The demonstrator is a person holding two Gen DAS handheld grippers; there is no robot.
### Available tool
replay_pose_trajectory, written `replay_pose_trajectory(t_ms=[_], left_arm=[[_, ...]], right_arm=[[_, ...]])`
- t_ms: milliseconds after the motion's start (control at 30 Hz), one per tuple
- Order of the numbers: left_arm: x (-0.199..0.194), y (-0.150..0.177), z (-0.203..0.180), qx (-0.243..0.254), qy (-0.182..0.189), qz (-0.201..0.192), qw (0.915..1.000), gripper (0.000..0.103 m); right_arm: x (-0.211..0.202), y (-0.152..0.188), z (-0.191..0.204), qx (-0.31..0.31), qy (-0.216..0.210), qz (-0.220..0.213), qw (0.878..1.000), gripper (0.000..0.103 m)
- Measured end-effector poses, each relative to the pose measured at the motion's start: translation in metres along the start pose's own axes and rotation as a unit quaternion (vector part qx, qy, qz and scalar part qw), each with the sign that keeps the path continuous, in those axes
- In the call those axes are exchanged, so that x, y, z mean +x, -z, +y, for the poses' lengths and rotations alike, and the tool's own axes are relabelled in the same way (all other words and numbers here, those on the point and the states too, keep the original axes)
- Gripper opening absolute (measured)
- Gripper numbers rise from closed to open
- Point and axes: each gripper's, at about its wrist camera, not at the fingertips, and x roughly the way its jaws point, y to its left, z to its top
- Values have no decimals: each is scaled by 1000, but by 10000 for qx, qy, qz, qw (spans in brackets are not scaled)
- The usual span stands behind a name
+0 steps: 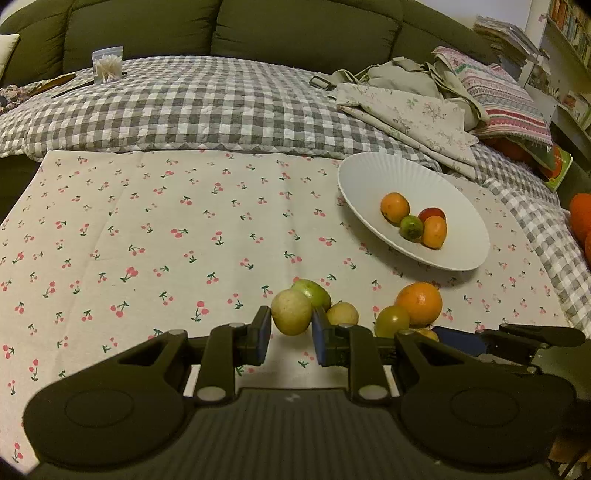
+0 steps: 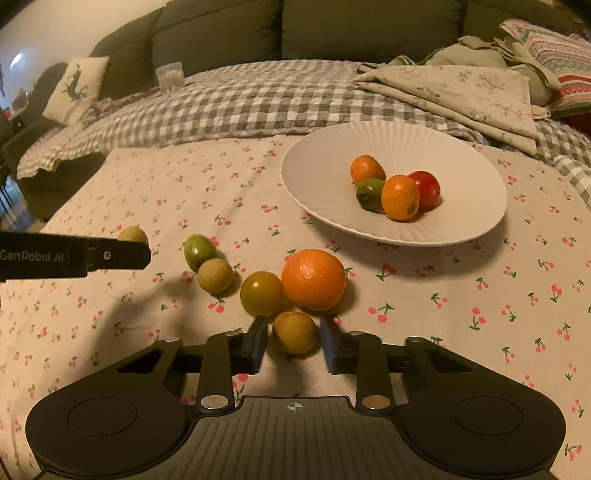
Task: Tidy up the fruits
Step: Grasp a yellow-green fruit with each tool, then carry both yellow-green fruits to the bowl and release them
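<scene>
Cherry-print cloth (image 2: 443, 295), dull yellow-green fruit (image 2: 294, 332) between right gripper (image 2: 293, 341) fingers (image 2: 255, 347)

— What sort of place is this?
— A home, a living room by the look of it. A dark green sofa (image 1: 229, 33) runs along the back, with a checked quilt (image 1: 207, 99) spread in front of it.
— Anything else?
— Folded cloths (image 2: 454, 92), a patterned cushion (image 1: 498, 96), bookshelves (image 1: 569, 26) at the far right, and a cherry-print tablecloth (image 2: 461, 295)
</scene>
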Motion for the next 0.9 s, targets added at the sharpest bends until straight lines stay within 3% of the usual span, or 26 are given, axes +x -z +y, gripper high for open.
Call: replay_pose_trajectory(t_ms=[633, 900], left_arm=[[-10, -6, -1, -21, 58, -194, 9998, 22], [-8, -7, -17, 296, 98, -281, 9991, 22]], right_arm=[[-40, -16, -11, 349, -186, -371, 9985, 25], [-58, -25, -30, 621, -63, -673, 9958, 25]])
